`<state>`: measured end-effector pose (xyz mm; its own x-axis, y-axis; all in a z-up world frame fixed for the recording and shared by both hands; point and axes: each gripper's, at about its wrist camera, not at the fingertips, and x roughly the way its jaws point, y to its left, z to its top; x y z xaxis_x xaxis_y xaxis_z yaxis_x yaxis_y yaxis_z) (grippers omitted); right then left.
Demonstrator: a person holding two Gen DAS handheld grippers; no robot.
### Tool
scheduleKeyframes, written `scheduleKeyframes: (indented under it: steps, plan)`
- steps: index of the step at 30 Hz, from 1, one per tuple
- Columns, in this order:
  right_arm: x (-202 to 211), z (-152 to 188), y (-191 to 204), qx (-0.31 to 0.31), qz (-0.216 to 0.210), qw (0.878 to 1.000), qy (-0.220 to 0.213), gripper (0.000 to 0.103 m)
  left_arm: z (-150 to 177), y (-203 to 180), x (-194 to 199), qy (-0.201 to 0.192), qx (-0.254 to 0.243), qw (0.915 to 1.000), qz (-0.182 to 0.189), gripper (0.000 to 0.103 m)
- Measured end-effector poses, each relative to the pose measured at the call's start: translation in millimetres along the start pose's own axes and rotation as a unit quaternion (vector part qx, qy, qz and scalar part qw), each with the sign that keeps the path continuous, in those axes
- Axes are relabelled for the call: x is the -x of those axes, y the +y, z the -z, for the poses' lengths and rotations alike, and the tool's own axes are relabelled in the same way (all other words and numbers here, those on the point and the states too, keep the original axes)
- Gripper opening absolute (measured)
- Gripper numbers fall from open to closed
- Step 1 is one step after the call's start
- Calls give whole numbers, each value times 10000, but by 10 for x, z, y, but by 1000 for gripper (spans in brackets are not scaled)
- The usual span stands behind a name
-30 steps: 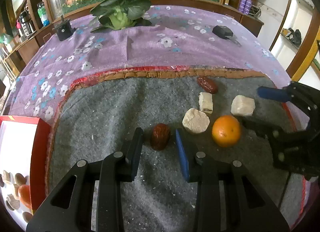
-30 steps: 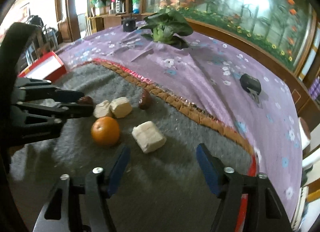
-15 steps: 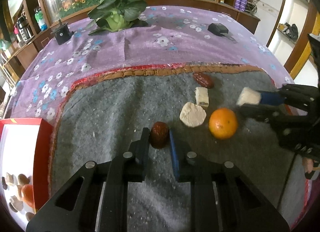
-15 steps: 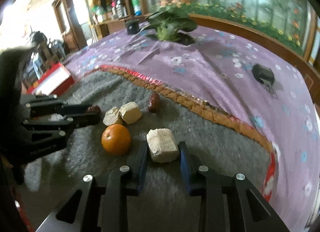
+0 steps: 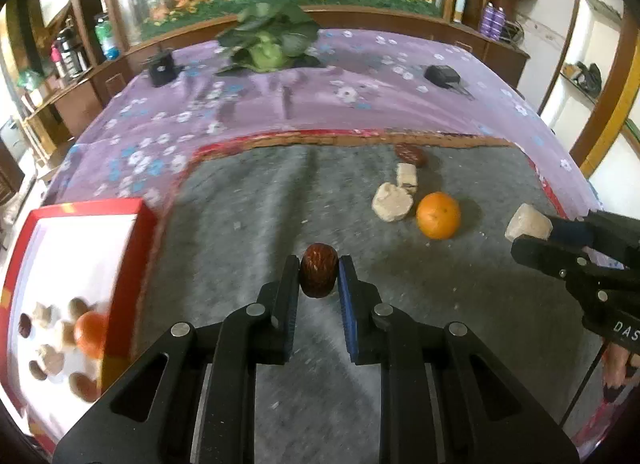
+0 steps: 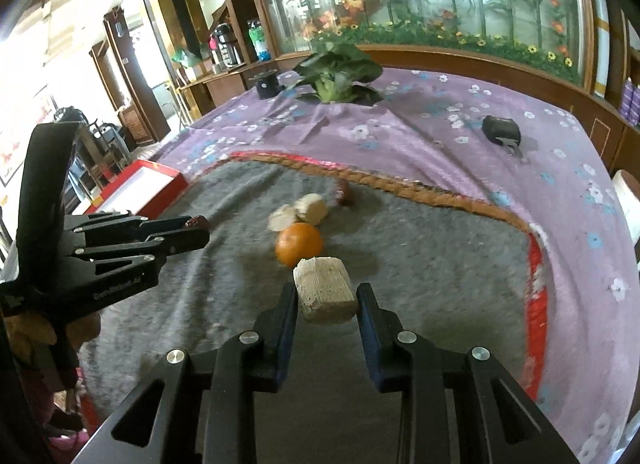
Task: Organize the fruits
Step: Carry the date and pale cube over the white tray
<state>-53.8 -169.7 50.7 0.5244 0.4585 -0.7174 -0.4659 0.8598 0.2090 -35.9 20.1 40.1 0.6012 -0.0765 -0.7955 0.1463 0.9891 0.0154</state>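
both grippers clamped on a piece each above the grey mat.

left wrist view: the left gripper (image 5: 319,278) pinches a dark red date (image 5: 318,275) between its pads; only here the inside of the red box (image 5: 141,248) shows, left of the jaws, with dates, pale pieces and an orange in it. ahead and right of the jaws lie an orange (image 5: 438,215), two pale chunks (image 5: 392,202) and another date (image 5: 409,153). right wrist view: the right gripper (image 6: 326,300) grips a pale block (image 6: 325,294); the orange sits just beyond the jaws, and the left gripper stands well to their left, its date barely visible at the tips.
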Motion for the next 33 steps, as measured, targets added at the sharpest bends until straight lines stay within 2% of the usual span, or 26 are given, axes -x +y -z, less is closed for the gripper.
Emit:
scheduleKeyframes:
  steps: [15,18,20,23,25,30,33]
  plan:
    - [-207,-247,1013,694,-424,9967,18,29,230,633,418,-318,459,9966,-602,18]
    - [-251,-296,1135,818,-320,9961,-1,29,262,781,449,-318,576,9955,-689,18]
    - [-254,-309,1110,792,-291,9964,7,29,281,863,463,-321,624,9949,-725,18]
    - [-202,-251,958,811,162,9966,15,29,313,974,496,-352,720,9941,-727,18]
    - [-188,-184,774,723,327,9966,211,29,321,1012,493,-360,774,9938,-718,18]
    - [-172,-60,589,510,134,9982,293,35,281,1012,403,-308,857,9939,-623,18]
    - [-255,-113,681,585,-5,9981,218,46,267,971,388,-292,843,9945,-552,18]
